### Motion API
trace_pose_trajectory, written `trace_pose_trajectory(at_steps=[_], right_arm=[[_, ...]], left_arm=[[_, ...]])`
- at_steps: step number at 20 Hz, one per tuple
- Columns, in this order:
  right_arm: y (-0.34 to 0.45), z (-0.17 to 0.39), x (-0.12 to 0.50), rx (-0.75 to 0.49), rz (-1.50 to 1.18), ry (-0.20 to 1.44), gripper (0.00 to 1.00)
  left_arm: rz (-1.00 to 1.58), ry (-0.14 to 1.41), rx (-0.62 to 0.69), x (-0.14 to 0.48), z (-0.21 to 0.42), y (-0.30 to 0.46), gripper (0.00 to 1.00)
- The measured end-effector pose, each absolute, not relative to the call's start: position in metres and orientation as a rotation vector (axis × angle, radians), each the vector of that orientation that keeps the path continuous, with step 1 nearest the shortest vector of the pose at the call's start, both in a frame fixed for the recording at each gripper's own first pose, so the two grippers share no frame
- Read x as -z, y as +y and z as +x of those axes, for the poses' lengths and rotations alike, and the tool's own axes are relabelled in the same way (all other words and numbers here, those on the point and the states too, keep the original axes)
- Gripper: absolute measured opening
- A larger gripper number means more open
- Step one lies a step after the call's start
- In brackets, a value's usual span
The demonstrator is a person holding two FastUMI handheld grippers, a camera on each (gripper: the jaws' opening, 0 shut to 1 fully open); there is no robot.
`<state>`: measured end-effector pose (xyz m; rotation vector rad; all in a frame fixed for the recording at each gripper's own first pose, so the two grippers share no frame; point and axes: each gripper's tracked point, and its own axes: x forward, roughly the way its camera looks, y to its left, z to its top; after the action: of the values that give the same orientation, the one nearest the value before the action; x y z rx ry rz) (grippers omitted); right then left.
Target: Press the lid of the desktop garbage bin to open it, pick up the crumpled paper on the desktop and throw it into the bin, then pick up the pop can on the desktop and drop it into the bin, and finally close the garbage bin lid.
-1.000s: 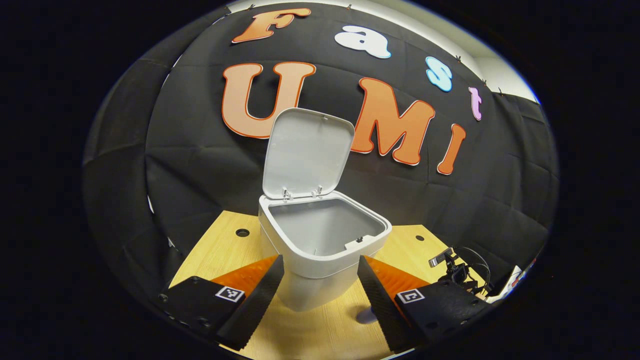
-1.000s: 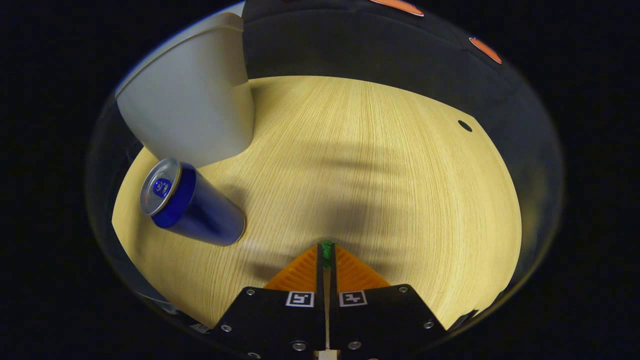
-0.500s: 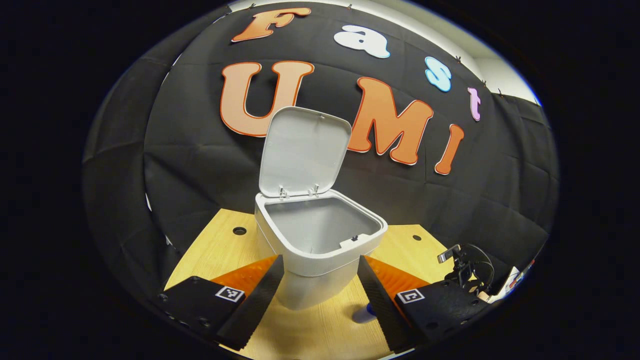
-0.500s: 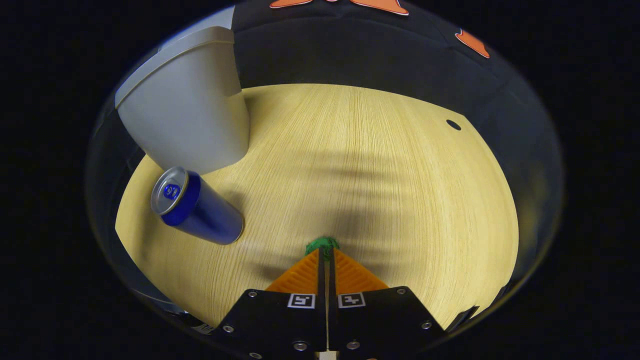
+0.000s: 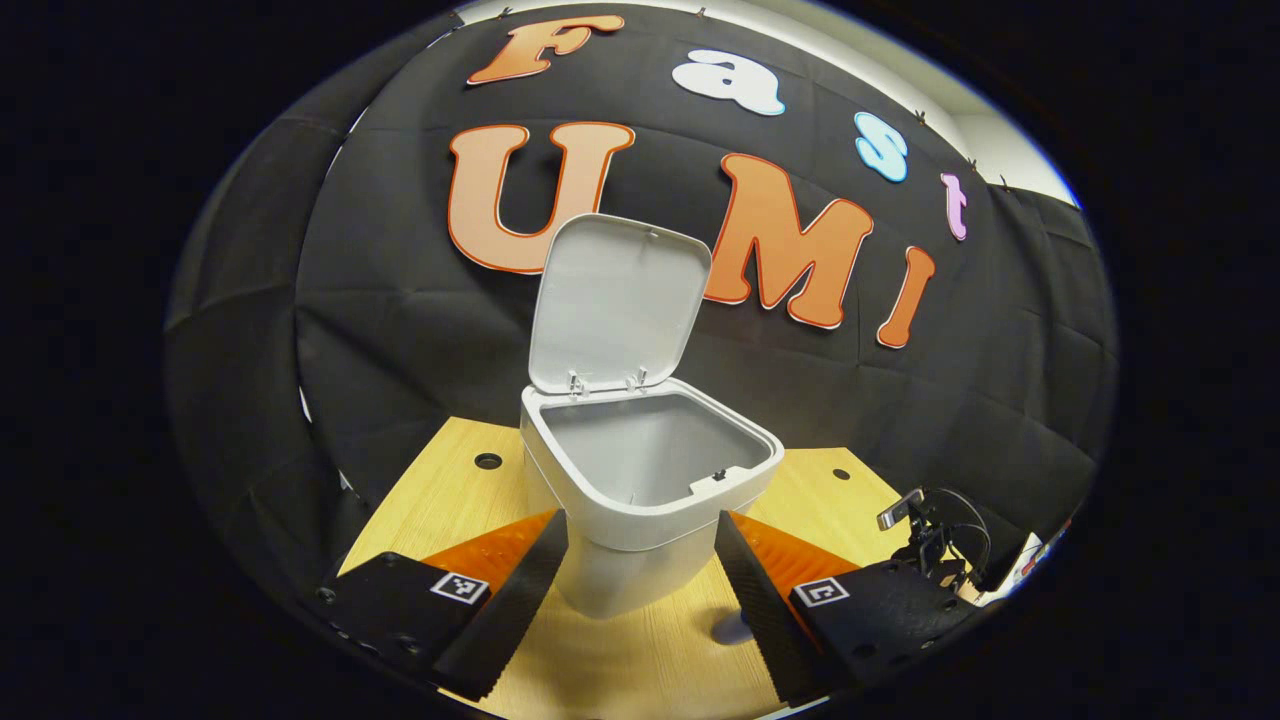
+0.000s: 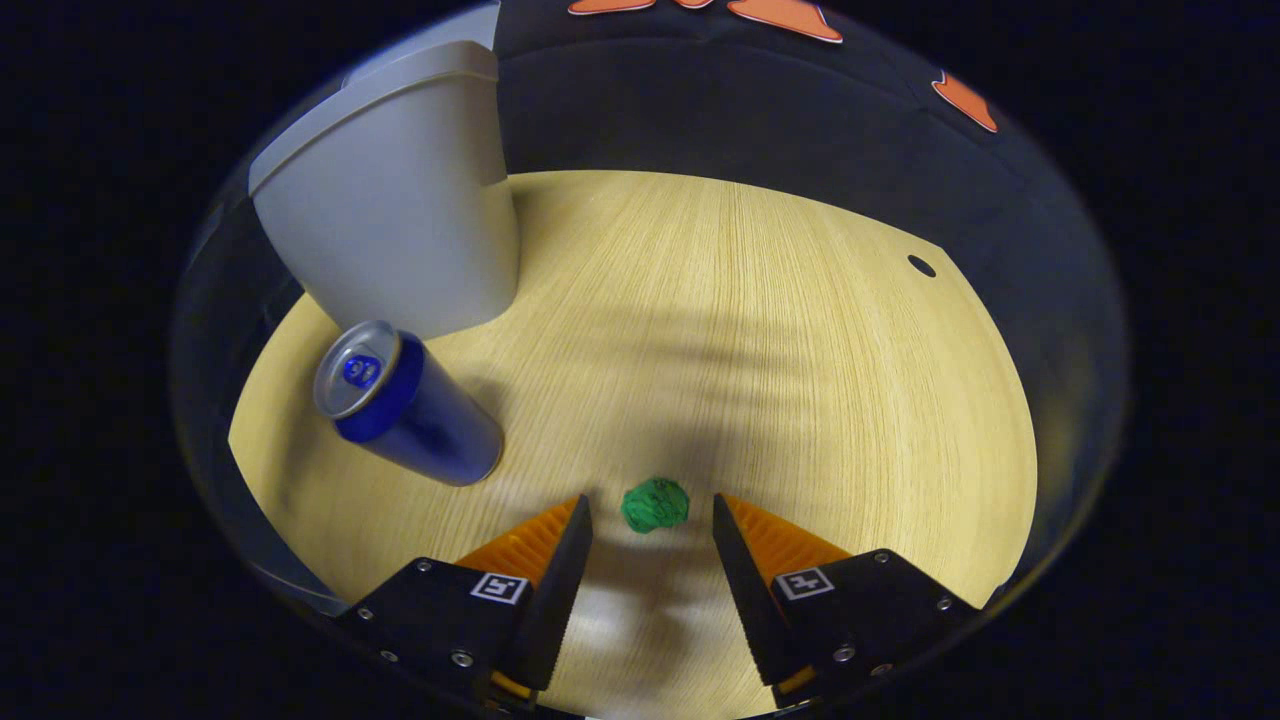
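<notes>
In the left gripper view the white bin (image 5: 640, 520) stands on the wooden desk with its lid (image 5: 617, 300) raised upright at the back. My left gripper (image 5: 640, 560) is open, its fingers framing the bin's front from short of it. In the right gripper view a small green crumpled paper (image 6: 655, 504) lies on the desk just ahead of my right gripper (image 6: 648, 530), which is open with nothing between its fingers. A blue pop can (image 6: 405, 415) stands left of it, next to the bin's wall (image 6: 390, 240).
The wooden desk (image 6: 780, 340) has small round holes (image 6: 921, 266) near its back edge, where the black cloth wall begins. A black clamp-like device with cables (image 5: 930, 540) sits at the desk's right edge in the left gripper view.
My right gripper has opened; the green paper, which was pinched at its fingertips, now lies free on the desk. The left gripper view shifted only slightly.
</notes>
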<state>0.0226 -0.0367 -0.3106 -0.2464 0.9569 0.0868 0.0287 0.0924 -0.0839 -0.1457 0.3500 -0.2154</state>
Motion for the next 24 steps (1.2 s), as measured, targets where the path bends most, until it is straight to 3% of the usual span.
trace_pose_trajectory(at_steps=[4, 6, 7, 9, 10, 11, 13, 17, 24], right_arm=[[-0.038, 0.031, 0.318, -0.091, -0.245, 0.997, 0.75], [-0.034, 0.031, 0.324, -0.101, -0.242, 1.000, 0.70], [-0.033, 0.030, 0.321, -0.103, -0.249, 0.993, 0.49], [-0.033, 0.030, 0.321, -0.113, -0.267, 0.990, 0.36], [-0.034, 0.029, 0.318, -0.116, -0.271, 0.992, 0.42], [-0.032, 0.031, 0.318, -0.117, -0.270, 0.984, 0.25], [-0.034, 0.030, 0.315, -0.112, -0.253, 0.978, 0.13], [-0.036, 0.025, 0.312, -0.084, -0.177, 0.971, 0.06], [-0.039, 0.037, 0.278, -0.073, -0.088, 0.855, 0.06]], left_arm=[[-0.123, 0.358, 0.194, 0.085, 0.025, 0.103, 0.94], [-0.119, 0.361, 0.179, 0.086, 0.024, 0.109, 0.94], [-0.119, 0.363, 0.173, 0.087, 0.024, 0.112, 0.94], [-0.123, 0.366, 0.165, 0.088, 0.024, 0.116, 0.94], [-0.128, 0.366, 0.163, 0.088, 0.023, 0.116, 0.94], [-0.132, 0.370, 0.163, 0.089, 0.023, 0.117, 0.94], [-0.144, 0.375, 0.170, 0.091, 0.022, 0.113, 0.95], [-0.135, 0.376, 0.182, 0.091, 0.021, 0.107, 0.95], [-0.145, 0.367, 0.212, 0.088, 0.021, 0.091, 0.95]])
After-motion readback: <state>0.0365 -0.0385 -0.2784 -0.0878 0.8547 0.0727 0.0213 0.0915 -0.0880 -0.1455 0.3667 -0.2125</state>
